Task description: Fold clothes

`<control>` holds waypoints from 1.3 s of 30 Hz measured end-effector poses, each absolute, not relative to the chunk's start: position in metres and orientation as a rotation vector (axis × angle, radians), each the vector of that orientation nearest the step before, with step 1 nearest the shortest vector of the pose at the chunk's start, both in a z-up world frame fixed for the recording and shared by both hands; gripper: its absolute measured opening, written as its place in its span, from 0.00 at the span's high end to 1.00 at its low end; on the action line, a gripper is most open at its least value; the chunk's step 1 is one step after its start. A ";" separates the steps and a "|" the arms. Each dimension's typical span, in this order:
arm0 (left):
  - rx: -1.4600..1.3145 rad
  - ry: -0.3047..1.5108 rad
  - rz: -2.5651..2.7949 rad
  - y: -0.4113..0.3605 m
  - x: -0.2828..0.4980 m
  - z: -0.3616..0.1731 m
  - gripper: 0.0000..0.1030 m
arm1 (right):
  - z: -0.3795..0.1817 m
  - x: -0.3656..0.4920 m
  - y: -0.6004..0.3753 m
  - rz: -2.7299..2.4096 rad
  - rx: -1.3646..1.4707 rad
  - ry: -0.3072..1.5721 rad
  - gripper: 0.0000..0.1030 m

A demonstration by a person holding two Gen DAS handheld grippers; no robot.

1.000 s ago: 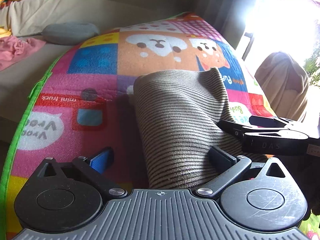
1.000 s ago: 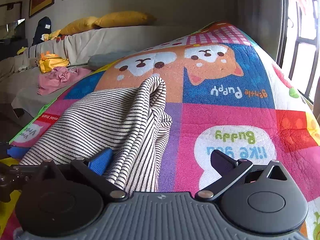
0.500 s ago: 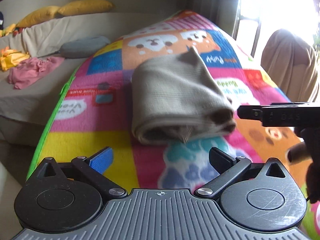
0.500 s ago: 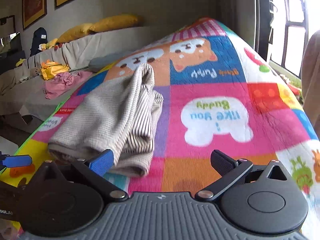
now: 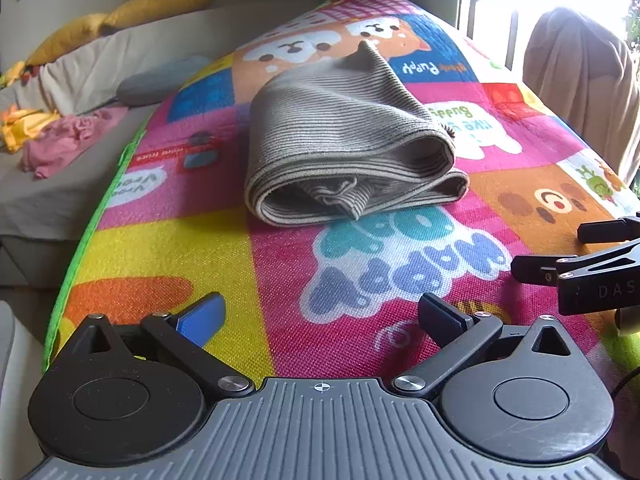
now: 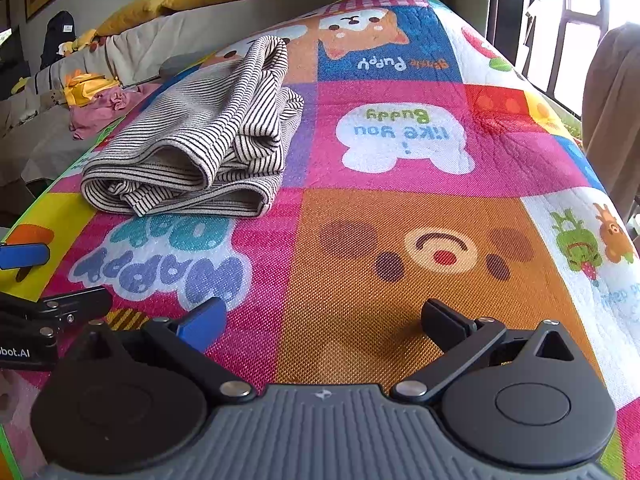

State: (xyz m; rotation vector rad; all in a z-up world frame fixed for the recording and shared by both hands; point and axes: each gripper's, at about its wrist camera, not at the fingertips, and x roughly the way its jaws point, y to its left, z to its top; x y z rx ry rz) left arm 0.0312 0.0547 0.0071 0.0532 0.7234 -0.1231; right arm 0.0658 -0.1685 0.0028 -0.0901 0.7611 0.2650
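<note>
Left wrist view: left gripper (image 5: 322,316) at bottom centre, jaws spread wide, nothing between them, only mat (image 5: 160,248) showing in the gap. Striped garment (image 5: 344,148) folded into a thick bundle at centre frame, lying on the mat, well apart from the fingers; open layered edge facing the camera, one corner peaking up at the far end. Inner folds bunched and hard to read. Right gripper (image 5: 560,254) poking in at the right edge, mostly cut off, fingers apart and empty. Pink cloth (image 5: 68,140) at the left edge on a grey sofa (image 5: 40,200); yellow cushions (image 5: 120,20) upper left. Window at upper right blown out to white.

Right wrist view: right gripper (image 6: 324,318) at bottom centre, wide open, holding nothing. Garment (image 6: 200,136) in the upper left, resting on the mat (image 6: 400,300), stripes sharper here, far sleeve end humped up. Left gripper (image 6: 48,280) at the left edge, cropped, one blue pad and one black finger visible, spread apart. Pink cloth (image 6: 104,110) partly hidden behind the garment.
</note>
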 end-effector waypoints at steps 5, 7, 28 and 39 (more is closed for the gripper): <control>0.046 0.720 -0.119 0.055 0.031 0.007 0.00 | 0.004 0.065 -0.168 0.261 -0.087 0.758 0.00; 0.042 0.719 -0.118 0.055 0.032 0.007 0.00 | 0.003 0.065 -0.168 0.260 -0.087 0.757 0.00; 0.028 0.719 -0.107 0.055 0.033 0.007 0.00 | 0.003 0.066 -0.169 0.263 -0.087 0.755 0.00; 0.022 0.720 -0.101 0.055 0.033 0.007 0.00 | 0.003 0.067 -0.170 0.267 -0.088 0.755 0.00</control>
